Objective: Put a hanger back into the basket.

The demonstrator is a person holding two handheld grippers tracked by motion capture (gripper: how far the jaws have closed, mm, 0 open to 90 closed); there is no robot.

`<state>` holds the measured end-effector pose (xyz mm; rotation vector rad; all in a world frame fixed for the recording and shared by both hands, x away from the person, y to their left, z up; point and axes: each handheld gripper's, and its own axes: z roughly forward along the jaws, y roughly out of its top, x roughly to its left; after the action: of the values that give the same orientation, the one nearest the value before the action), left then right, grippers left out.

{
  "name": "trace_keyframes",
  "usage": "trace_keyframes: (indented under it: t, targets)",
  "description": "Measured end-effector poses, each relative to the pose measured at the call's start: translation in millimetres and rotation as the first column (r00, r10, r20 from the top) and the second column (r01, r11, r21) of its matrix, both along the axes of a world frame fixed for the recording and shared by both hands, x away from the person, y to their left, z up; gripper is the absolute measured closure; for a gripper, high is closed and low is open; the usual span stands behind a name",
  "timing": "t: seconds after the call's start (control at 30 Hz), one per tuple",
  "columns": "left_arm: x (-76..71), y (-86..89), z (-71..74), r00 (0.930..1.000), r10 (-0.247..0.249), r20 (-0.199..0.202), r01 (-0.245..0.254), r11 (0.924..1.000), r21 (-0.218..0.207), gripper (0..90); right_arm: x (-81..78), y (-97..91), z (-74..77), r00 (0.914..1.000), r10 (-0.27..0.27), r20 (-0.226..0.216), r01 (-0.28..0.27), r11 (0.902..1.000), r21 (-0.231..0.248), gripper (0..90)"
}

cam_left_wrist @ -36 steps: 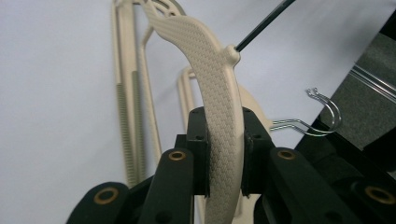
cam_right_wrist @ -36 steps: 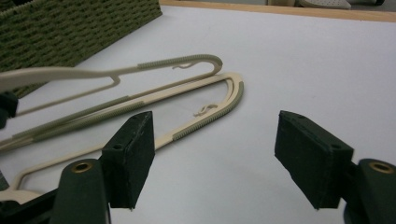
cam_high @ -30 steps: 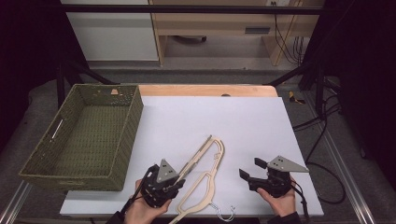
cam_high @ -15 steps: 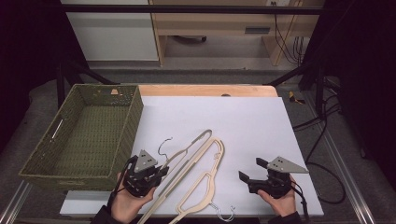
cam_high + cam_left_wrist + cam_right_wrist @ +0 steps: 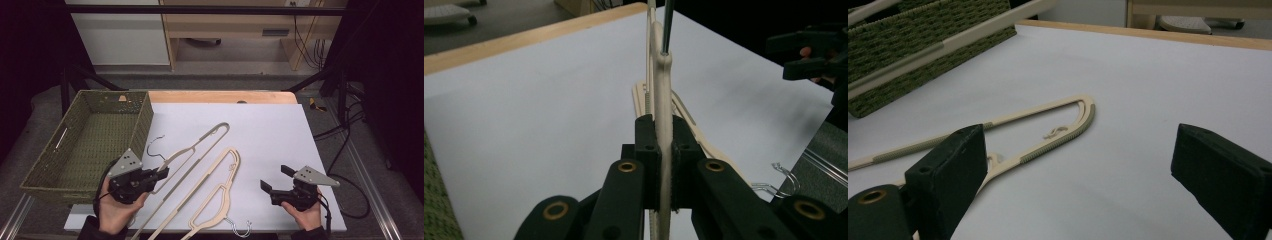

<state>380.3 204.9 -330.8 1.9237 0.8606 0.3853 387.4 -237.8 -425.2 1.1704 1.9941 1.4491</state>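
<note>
Two cream-coloured flat hangers with wire hooks are what I have in front of me on the white table top (image 5: 270, 125). One of them, the lifted cream hanger (image 5: 192, 150), is gripped by my left gripper (image 5: 161, 173): in the left gripper view its black jaws are closed tight on the hanger's edge (image 5: 663, 115), with the metal hook stem rising at the top of that view. From the high view I see this hanger tilted, its wire hook (image 5: 154, 145) up near the corner of the green woven basket (image 5: 70, 150), and its looped far end out toward the middle of the table. The second cream hanger (image 5: 217, 192) lies flat on the table beside it, its hook (image 5: 240, 231) at the near edge. My left hand (image 5: 117, 210) holds the gripper just beside the basket's near right corner. My right gripper (image 5: 276, 179) sits well apart to the right, held in my right hand (image 5: 305, 212), jaws spread wide with nothing between them. In the right gripper view I see the flat hanger's looped end (image 5: 1068, 122) lying ahead between the open jaws, and the basket (image 5: 923, 45) beyond
</note>
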Motion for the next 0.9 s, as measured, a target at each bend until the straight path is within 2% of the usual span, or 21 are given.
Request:
trace_keyframes:
  t: [0.07, 0.23, 0.37, 0.4, 0.43, 0.6, 0.63, 0.73, 0.8, 0.9]
  targets:
    - [0.9, 5.0, 8.9, 0.9998, 0.0, 0.018, 0.0, 0.9999, -0.01, 85.4, 0.8, -0.7, 0.3, 1.0, -0.001, 0.008, 0.001, 1.0, -0.002, 7.6]
    - [6.4, 14.7, 32.7, 0.9987, 0.005, 0.051, -0.005, 0.9999, 0.011, 85.4, 3.9, -1.2, -0.4, 0.9999, -0.009, 0.008, 0.01, 0.9999, -0.014, 5.2]
    - [12.1, 26.2, 51.3, 0.9971, -0.004, 0.076, 0.004, 1.0, 0.0, 85.3, 4.4, -1.5, -0.1, 0.9998, -0.017, 0.012, 0.017, 0.9997, -0.015, 4.9]
    - [12.1, 26.2, 51.3, 0.9971, -0.004, 0.076, 0.004, 1.0, 0.0, 85.4, 4.2, -1.6, 0.1, 0.9997, -0.018, 0.014, 0.018, 0.9998, -0.012, 4.8]
    - [16.0, 32.8, 60.2, 0.9964, -0.013, 0.083, 0.014, 0.9999, -0.004, 85.4, 3.9, -2.0, 0.5, 0.9997, -0.019, 0.014, 0.019, 0.9998, -0.011, 4.8]
    - [28.9, 52.0, 80.8, 0.9957, -0.028, 0.088, 0.029, 0.9994, -0.018, 85.3, 3.0, -3.2, 2.0, 0.9997, -0.024, 0.005, 0.024, 0.9997, -0.006, 4.9]
    - [31.6, 55.8, 84.3, 0.9956, -0.024, 0.091, 0.025, 0.9996, -0.016, 85.4, 3.8, -3.6, 1.4, 0.9996, -0.025, 0.015, 0.025, 0.9996, -0.016, 4.9]
    - [40.2, 66.4, 91.9, 0.9957, 0.001, 0.093, -0.001, 1.0, 0.005, 85.4, 3.3, -3.7, 1.6, 0.9997, -0.024, 0.008, 0.024, 0.9996, -0.016, 4.9]
    - [43.0, 69.9, 93.8, 0.9958, 0.011, 0.091, -0.012, 0.9999, 0.012, 85.3, 3.3, -3.7, 1.5, 0.9997, -0.023, 0.007, 0.024, 0.9996, -0.017, 4.9]
    - [54.6, 84.7, 97.7, 0.9951, 0.031, 0.094, -0.034, 0.9989, 0.032, 85.4, 3.4, -3.6, 1.4, 0.9997, -0.022, 0.007, 0.022, 0.9996, -0.016, 4.9]
